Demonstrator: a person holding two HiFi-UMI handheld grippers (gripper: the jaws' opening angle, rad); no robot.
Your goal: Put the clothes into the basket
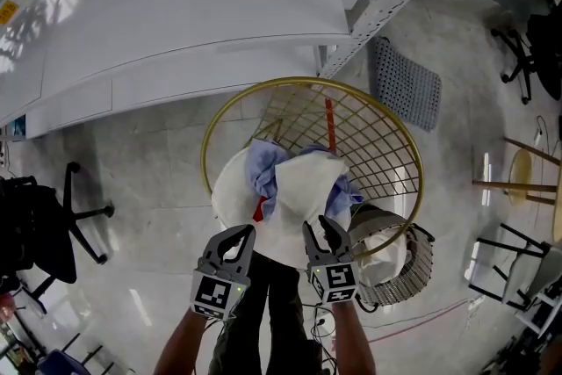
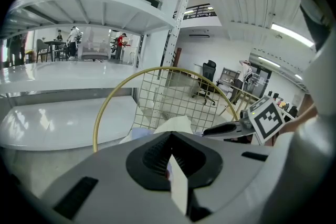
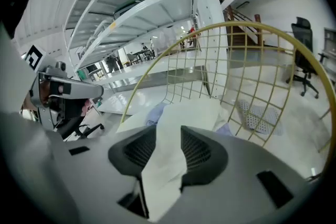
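White cloth (image 1: pixel 303 198) over basket (image 1: pixel 307 81): left tool (image 1: pixel 235 234) pinches its edge, right tool (image 1: pixel 317 226) slightly parted around it

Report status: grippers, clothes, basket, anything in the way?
Left gripper shut on white cloth. Right gripper jaws parted, same cloth between them. Cloth and blue garment bunched at basket near rim. Nothing seen in the way.

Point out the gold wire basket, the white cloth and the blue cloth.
gold wire basket (image 1: pixel 299 81), head view, far rim.
white cloth (image 1: pixel 307 193), head view, middle of its top surface.
blue cloth (image 1: pixel 263 167), head view, bunched part left of the white.
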